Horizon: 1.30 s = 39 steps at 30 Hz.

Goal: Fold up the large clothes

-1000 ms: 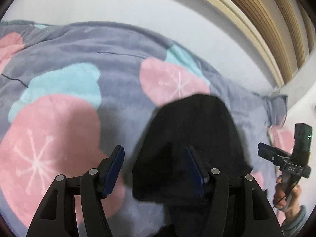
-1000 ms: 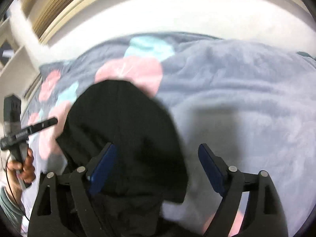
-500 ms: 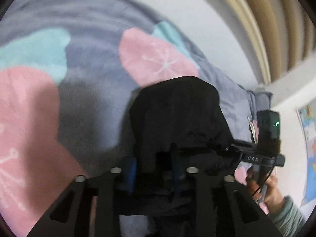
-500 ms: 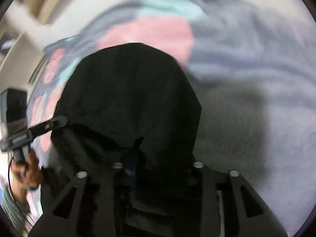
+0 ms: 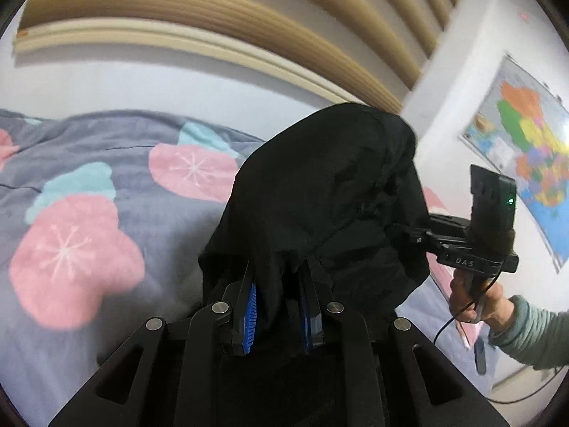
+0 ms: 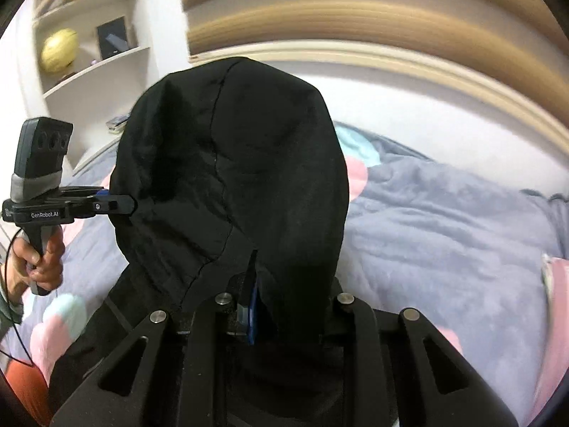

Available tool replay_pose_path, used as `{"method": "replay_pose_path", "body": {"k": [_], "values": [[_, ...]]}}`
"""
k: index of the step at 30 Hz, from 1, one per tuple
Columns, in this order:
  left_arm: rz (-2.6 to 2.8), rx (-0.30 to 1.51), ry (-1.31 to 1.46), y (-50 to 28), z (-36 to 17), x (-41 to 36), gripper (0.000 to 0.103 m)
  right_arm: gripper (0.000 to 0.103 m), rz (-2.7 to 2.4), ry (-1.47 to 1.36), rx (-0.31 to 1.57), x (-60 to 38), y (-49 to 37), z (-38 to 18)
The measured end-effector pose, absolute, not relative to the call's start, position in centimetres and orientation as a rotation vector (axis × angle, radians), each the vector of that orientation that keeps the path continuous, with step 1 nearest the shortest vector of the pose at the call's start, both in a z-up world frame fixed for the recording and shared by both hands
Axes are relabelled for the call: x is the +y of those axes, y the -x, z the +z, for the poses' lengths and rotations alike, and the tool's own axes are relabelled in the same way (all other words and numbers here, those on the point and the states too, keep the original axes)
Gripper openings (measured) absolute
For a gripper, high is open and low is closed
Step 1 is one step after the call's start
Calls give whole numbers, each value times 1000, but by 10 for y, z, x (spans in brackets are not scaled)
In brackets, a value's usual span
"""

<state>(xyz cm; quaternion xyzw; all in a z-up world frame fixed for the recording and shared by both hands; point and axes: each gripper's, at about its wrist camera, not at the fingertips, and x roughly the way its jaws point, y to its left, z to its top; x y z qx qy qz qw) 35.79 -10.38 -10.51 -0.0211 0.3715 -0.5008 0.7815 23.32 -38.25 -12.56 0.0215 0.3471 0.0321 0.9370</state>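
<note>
A black garment (image 5: 320, 185) hangs bunched and lifted over a grey blanket (image 5: 106, 213) with pink and teal patches. My left gripper (image 5: 279, 274) has a fold of the cloth between its blue pads (image 5: 251, 315); the jaws are closing and press on it. In the right wrist view the same garment (image 6: 231, 142) drapes over my right gripper (image 6: 284, 284), whose jaws are also closing on the cloth; one blue pad (image 6: 253, 315) shows and the other is hidden. Each view shows the other gripper at the garment's side: the right (image 5: 402, 229) and the left (image 6: 124, 206).
A beige slatted headboard (image 5: 213, 10) and pale wall stand behind the bed. A coloured map (image 5: 526, 156) hangs on the right wall. White shelves (image 6: 89, 71) with a yellow ball (image 6: 58, 49) stand at the left. A person's hands (image 5: 473, 302) (image 6: 39, 259) hold the gripper handles.
Both grippers went from wide open over the flat garment to closed on its cloth. They then rose and tilted up, lifting the garment off the blanket.
</note>
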Motion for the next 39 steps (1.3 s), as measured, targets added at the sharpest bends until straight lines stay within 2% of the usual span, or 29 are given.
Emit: {"method": "replay_pose_path", "body": {"k": [3,4,6,9,11,13,16,18,20,23,26,28,30,34,36,39], "values": [[-1069,800,23,-303,-99,-78,20,31,40,-9,698,-359,-183,-119],[-1055,800,12,-287,-100,-71,23,32,19,-1,708,-351,-165,-123],[-1015,824,-27,-251,-116,-57,25,47,-30,-22,760,-342,-135,-143],[-948,985,-25,-225,-171,-44,25,48,-75,-95,884,-342,-112,-181],[-879,1153,-8,-211,-223,-29,23,48,-74,-196,995,-347,-98,-212],[-856,1245,37,-200,-242,-13,23,48,-84,-243,1062,-351,-87,-228],[-851,1201,44,-193,-217,0,23,48,-79,-267,1057,-357,-83,-215],[-854,1143,41,-203,-187,-2,24,52,-96,-247,1011,-366,-86,-191],[-882,1072,51,-220,-149,-13,24,58,-104,-255,951,-369,-111,-160],[-928,996,72,-257,-112,-46,25,59,-91,-295,880,-368,-148,-131],[-975,1016,138,-288,-107,-80,26,59,-75,-336,891,-360,-191,-125],[-978,1091,196,-305,-126,-95,26,59,-56,-354,943,-349,-213,-141],[-984,1220,251,-316,-167,-106,26,59,-16,-357,1059,-334,-215,-172],[-962,1385,185,-282,-235,-92,26,59,55,-290,1195,-307,-186,-227],[-933,1435,208,-260,-265,-78,25,59,41,-273,1293,-300,-168,-275],[-897,1408,309,-244,-291,-64,25,59,11,-287,1222,-300,-156,-300]]}}
